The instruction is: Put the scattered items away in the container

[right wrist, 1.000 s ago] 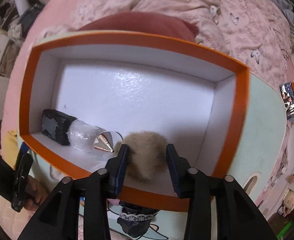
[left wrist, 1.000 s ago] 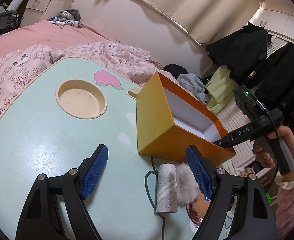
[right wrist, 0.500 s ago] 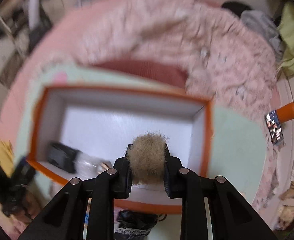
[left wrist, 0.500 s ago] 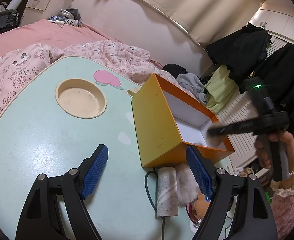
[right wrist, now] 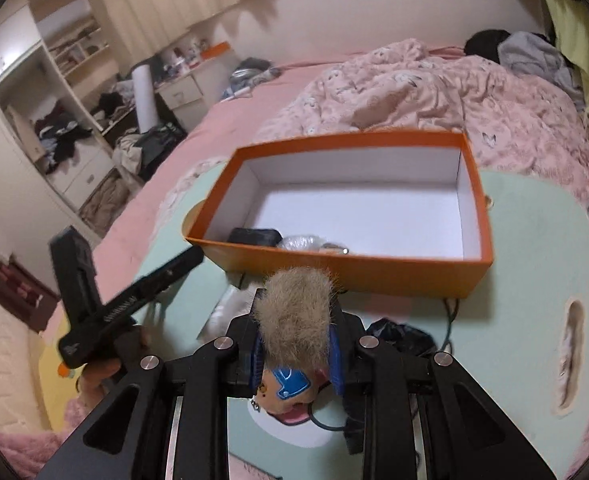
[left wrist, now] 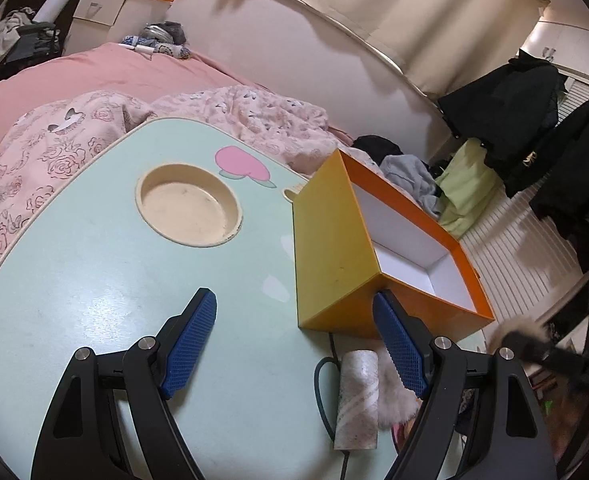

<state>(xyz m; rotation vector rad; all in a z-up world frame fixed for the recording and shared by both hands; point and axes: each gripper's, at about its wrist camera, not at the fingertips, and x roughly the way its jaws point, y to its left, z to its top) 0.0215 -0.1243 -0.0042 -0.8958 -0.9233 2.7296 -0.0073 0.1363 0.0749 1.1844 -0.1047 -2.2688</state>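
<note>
Fur pompom (right wrist: 296, 312): clamped in my right gripper (right wrist: 297, 354), long axis toward orange box (right wrist: 374, 270). My left gripper (left wrist: 294, 344): wide, empty, over desk (left wrist: 94, 264).

Ahead of your right gripper (right wrist: 296, 344), the box (right wrist: 470, 268) sits on the table (right wrist: 534, 280); a roll (left wrist: 356, 396) and a cable (left wrist: 320, 384) lie before it, bed (right wrist: 394, 84) behind.

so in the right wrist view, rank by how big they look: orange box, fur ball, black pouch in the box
1. orange box
2. fur ball, though it sits nearest the camera, which inflates it
3. black pouch, partly hidden behind the box wall
</note>
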